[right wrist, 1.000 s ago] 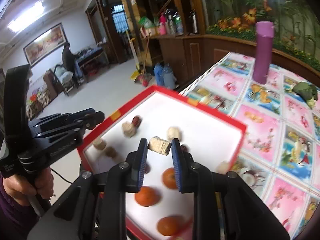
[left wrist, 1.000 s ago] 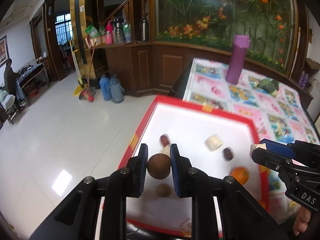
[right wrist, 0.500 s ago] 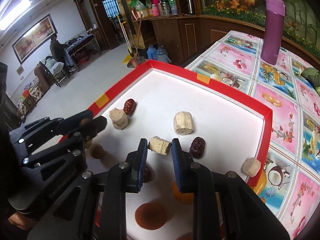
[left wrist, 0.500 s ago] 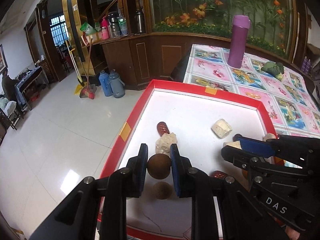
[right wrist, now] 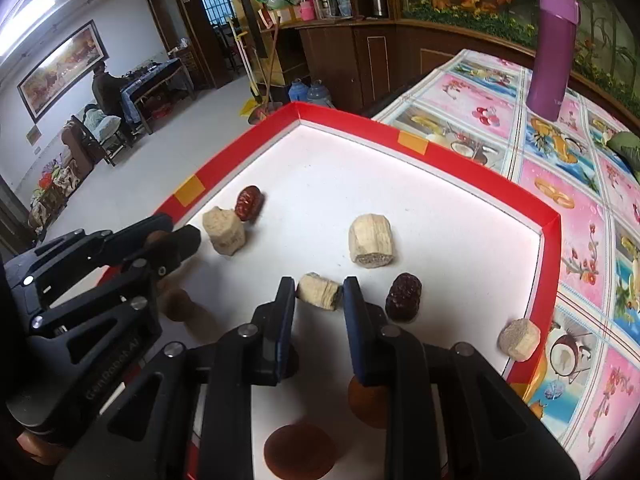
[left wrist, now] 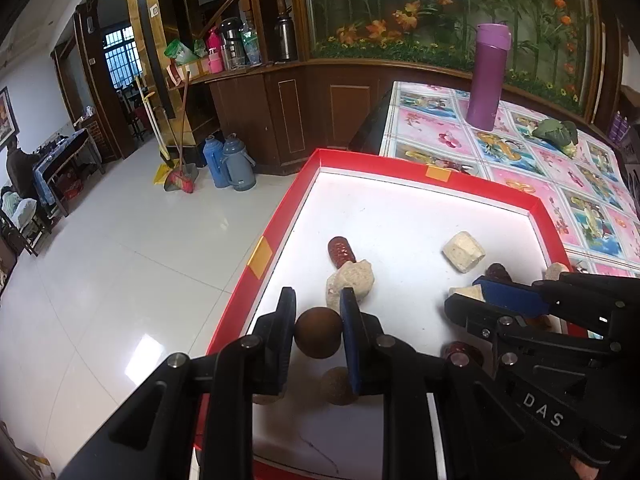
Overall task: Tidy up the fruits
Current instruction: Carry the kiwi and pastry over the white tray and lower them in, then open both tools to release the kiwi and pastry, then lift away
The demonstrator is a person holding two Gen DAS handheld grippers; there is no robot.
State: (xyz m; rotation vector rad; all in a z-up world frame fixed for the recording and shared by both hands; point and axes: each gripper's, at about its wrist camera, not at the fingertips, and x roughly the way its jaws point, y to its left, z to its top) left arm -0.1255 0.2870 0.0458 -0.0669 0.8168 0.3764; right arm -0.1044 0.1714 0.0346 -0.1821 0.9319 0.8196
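Observation:
A red-rimmed white tray (left wrist: 436, 174) (right wrist: 472, 168) holds the fruits. My left gripper (left wrist: 318, 330) is shut on a round brown fruit (left wrist: 318, 338), held above the tray's near left part, over another brown fruit (left wrist: 338, 386). My right gripper (right wrist: 319, 296) is shut on a pale cut piece (right wrist: 319, 297) above the tray's middle; it also shows in the left wrist view (left wrist: 468, 296). On the tray lie a red date (right wrist: 249, 202), pale chunks (right wrist: 223, 231) (right wrist: 370, 240), a dark date (right wrist: 404, 297) and orange fruits (right wrist: 298, 456).
A pale chunk (right wrist: 519, 339) rests on the tray's right rim. A purple bottle (right wrist: 554, 46) and a green bundle (left wrist: 556, 132) stand on the patterned tablecloth (right wrist: 580, 208) beyond. The table edge drops to a tiled floor (left wrist: 100, 280) at left.
Both grippers have moved closer to the tray and lower, still holding their pieces. The tray contents have not shifted.

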